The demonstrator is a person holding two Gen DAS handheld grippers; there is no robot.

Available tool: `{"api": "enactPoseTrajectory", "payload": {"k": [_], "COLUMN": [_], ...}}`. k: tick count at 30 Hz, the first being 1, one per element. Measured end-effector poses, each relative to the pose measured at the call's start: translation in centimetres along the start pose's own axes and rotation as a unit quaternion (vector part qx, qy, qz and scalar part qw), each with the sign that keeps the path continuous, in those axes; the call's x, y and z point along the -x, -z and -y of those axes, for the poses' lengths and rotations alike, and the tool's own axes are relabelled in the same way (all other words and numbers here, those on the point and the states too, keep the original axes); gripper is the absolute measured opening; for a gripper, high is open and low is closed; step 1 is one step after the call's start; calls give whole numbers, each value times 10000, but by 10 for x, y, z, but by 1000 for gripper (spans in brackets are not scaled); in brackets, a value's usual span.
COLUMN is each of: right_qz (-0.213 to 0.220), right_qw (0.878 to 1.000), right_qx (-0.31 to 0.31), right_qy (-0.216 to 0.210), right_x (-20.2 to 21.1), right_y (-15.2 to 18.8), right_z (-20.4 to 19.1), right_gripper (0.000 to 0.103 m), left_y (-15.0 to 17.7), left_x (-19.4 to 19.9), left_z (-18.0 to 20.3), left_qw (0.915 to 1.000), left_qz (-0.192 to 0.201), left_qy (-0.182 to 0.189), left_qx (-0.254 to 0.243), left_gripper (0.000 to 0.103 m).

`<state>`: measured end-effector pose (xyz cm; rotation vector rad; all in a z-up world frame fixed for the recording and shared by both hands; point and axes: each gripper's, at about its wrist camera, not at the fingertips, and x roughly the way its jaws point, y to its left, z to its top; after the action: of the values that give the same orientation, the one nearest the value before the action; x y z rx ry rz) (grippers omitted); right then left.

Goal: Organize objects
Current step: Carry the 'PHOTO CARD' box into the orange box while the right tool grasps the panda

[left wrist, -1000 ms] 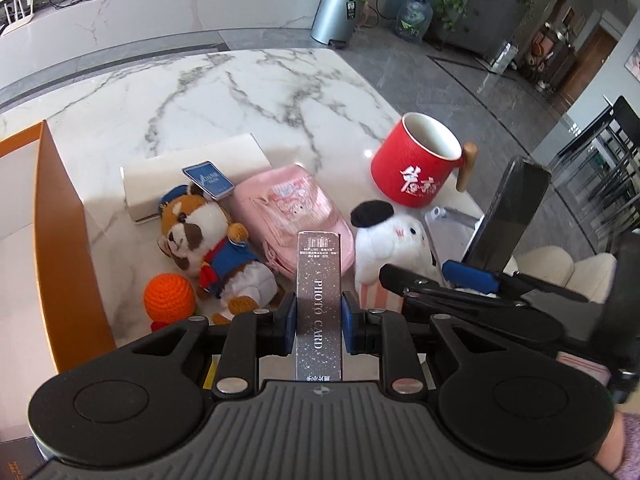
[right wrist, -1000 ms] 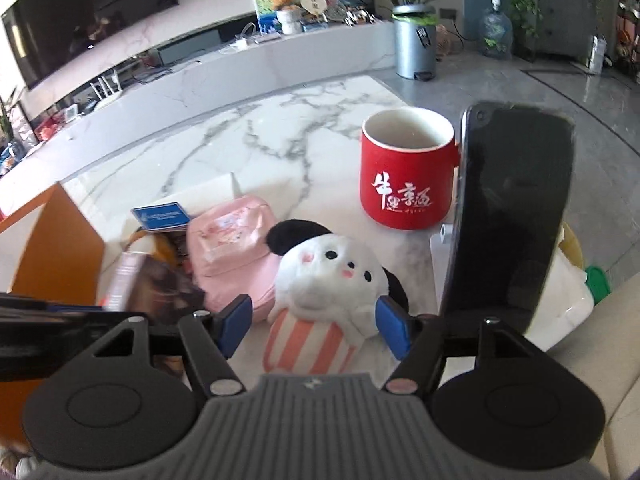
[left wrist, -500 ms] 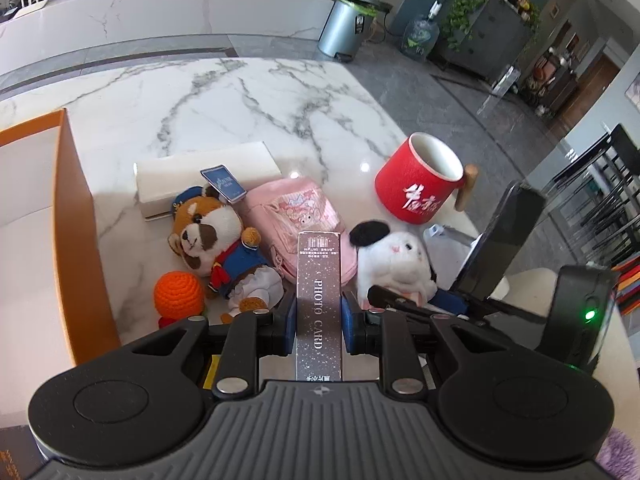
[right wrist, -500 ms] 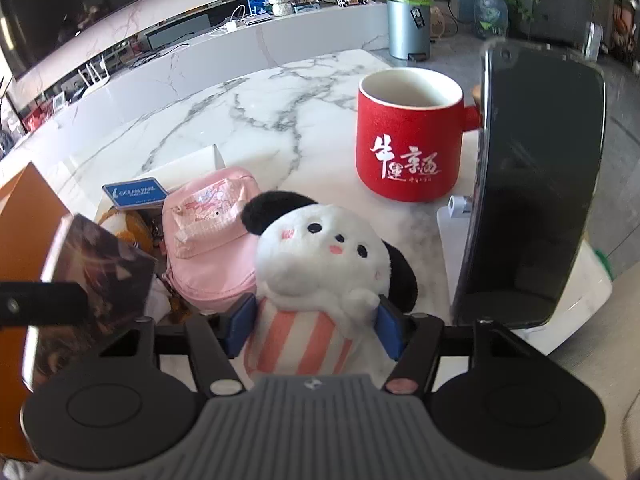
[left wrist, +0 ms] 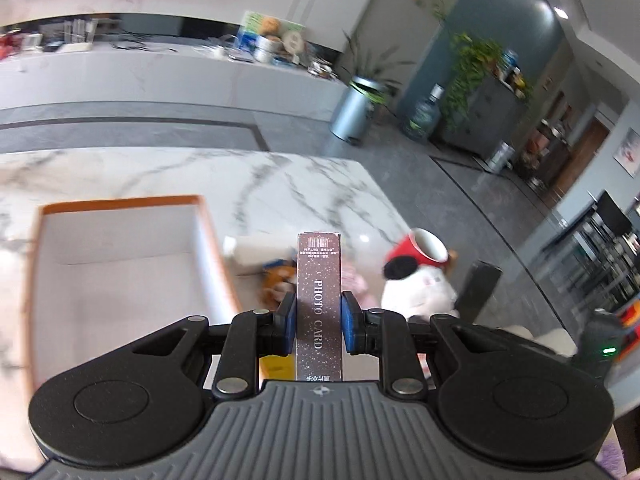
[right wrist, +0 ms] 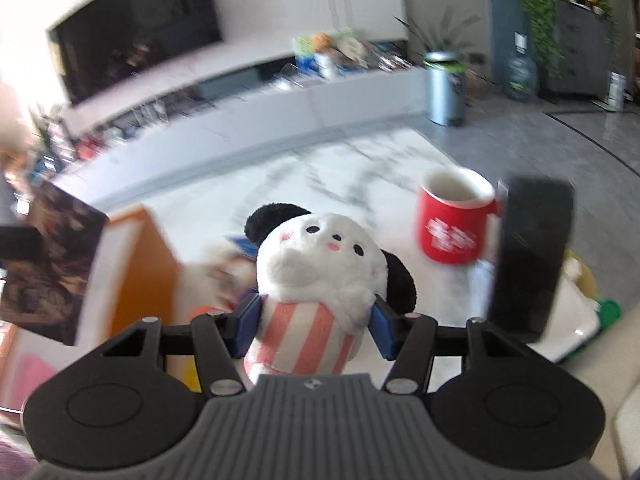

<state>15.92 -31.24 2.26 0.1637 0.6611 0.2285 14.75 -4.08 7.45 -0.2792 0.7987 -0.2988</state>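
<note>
My left gripper (left wrist: 319, 322) is shut on a dark brown photo card box (left wrist: 319, 300) and holds it upright in the air, right of the open orange box (left wrist: 120, 256) with a white inside. My right gripper (right wrist: 314, 326) is shut on a white panda plush (right wrist: 320, 280) with a pink striped body, lifted off the marble table (right wrist: 360, 168). The photo card box also shows at the left edge of the right wrist view (right wrist: 48, 268), with the orange box (right wrist: 148, 264) behind it. The panda plush shows blurred in the left wrist view (left wrist: 416, 290).
A red mug (right wrist: 456, 216) stands on the table at the right, next to a dark phone (right wrist: 528, 256) propped upright. A brown plush (left wrist: 276, 280) and a white flat box (left wrist: 256, 250) lie beside the orange box. The table edge (left wrist: 400, 204) drops to grey floor.
Both grippers have risen and tilted up. The panda plush has come off the table in the right gripper. The left gripper has swung left with the photo card box, toward the orange box.
</note>
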Motion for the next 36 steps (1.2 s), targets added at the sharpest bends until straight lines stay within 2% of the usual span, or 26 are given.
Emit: {"api": "enactPoseTrajectory", "payload": {"k": [4, 7, 12, 16, 23, 29, 33, 36], "right_qz": [62, -52, -434, -775, -1259, -1366, -1563, -1796], "right_qw": [9972, 9930, 9863, 9834, 9793, 9757, 9657, 9519], "right_qx": [170, 292, 373, 364, 461, 1178, 1705, 2248], "right_qy": [-726, -1143, -1548, -1597, -1520, -1246, -1177, -1054], "right_x": [15, 14, -4, -25, -57, -63, -65, -70], "right_y": [-10, -12, -7, 1, 16, 20, 22, 31], "right_z": [-42, -72, -112, -130, -151, -166, -170, -177], "right_gripper": [59, 59, 59, 59, 59, 60, 60, 60], "left_y": [6, 15, 31, 42, 48, 59, 61, 70], "left_x": [14, 12, -11, -35, -65, -67, -70, -64], "left_z": [-29, -52, -82, -99, -105, -114, -119, -126], "left_qw": [9992, 9977, 9940, 9901, 9861, 9830, 9805, 9783], "left_qz": [19, -62, -384, -681, -1022, -1159, -1203, -1232], "left_qy": [-246, -355, -376, -463, -607, -692, -663, -663], "left_qx": [301, 566, 956, 1134, 1161, 1247, 1406, 1526], "left_gripper": [26, 26, 26, 26, 26, 26, 26, 26]}}
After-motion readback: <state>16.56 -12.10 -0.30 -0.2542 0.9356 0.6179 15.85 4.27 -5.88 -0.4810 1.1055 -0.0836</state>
